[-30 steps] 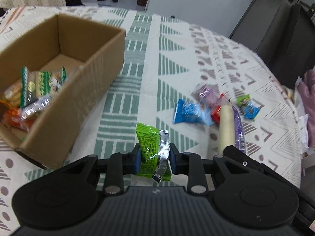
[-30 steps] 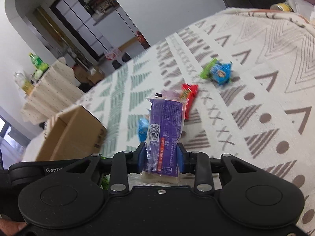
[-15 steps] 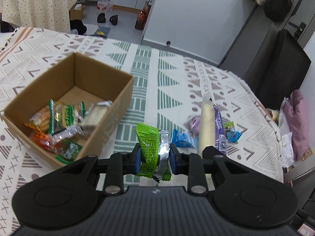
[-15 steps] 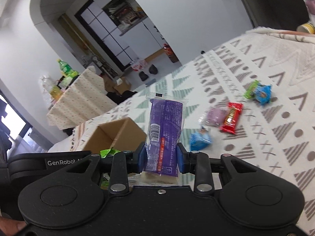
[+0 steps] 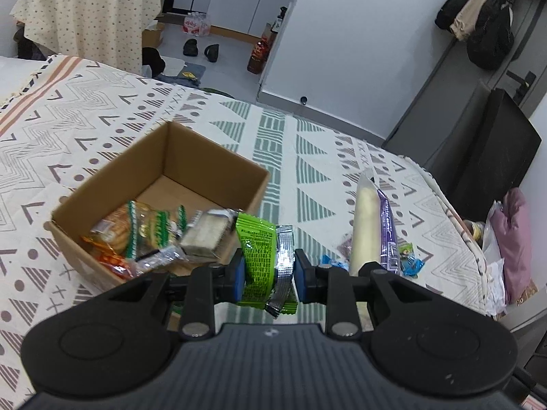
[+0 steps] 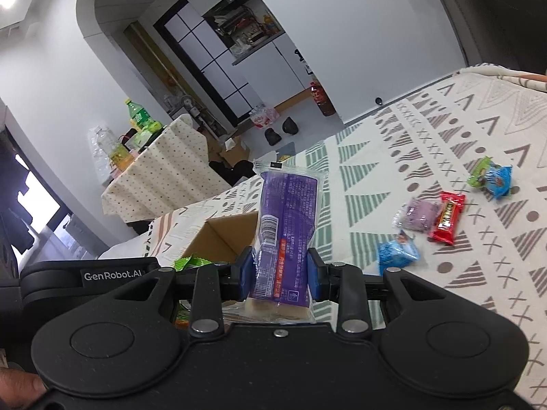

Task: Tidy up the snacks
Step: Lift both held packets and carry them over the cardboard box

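My left gripper [image 5: 267,278] is shut on a green snack packet [image 5: 258,256] with a silver edge, held just above the near right corner of an open cardboard box [image 5: 102,177]. Several snacks [image 5: 147,235] lie in the box's near half. My right gripper [image 6: 281,268] is shut on a long purple packet [image 6: 285,225] and hangs above the table, right of the box [image 6: 218,239]. The same purple packet [image 5: 374,229] shows at the right of the left wrist view. Loose snacks stay on the patterned cloth: blue [image 6: 396,253], lilac [image 6: 418,217], red [image 6: 448,217], and a green-blue pair [image 6: 492,177].
The patterned tablecloth [image 5: 307,171] covers the whole table. A dark chair [image 5: 485,157] and a pink bag [image 5: 512,239] stand past the right edge. Beyond the far edge are a dotted side table [image 5: 89,13] with bottles and shoes on the floor.
Both grippers have risen and pulled back, each still holding its packet. The left one has drifted toward the box, whose inside now shows fully.
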Action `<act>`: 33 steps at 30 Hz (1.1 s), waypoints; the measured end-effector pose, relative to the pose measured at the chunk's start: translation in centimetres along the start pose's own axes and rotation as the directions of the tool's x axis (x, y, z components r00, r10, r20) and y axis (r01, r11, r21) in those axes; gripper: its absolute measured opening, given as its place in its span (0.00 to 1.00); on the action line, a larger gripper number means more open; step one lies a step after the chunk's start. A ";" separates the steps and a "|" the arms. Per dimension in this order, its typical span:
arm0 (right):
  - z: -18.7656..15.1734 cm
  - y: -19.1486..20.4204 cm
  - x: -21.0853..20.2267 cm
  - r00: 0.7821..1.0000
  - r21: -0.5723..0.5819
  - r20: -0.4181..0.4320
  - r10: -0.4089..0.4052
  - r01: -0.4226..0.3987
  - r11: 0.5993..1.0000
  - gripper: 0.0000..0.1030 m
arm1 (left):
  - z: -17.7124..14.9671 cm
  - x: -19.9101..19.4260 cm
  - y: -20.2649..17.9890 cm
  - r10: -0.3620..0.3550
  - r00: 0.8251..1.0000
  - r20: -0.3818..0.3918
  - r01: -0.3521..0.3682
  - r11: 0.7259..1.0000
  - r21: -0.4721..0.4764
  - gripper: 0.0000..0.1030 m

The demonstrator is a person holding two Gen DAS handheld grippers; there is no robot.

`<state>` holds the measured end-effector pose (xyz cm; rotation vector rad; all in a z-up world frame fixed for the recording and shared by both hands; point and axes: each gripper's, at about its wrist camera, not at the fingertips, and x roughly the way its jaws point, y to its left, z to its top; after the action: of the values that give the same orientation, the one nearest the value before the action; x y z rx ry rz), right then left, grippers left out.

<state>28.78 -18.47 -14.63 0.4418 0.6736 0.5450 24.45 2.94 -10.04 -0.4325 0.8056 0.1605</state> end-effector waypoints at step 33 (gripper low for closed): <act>-1.0 8.2 9.5 0.994 -0.150 -0.108 -0.004 -0.012 0.989 0.30 | 6.3 3.5 12.3 0.000 1.000 -0.006 -0.001 0.994 -0.114 0.27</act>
<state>31.63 -6.22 -15.31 0.2740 0.7296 0.6224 27.30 16.66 -12.60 -0.5403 0.8051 0.2065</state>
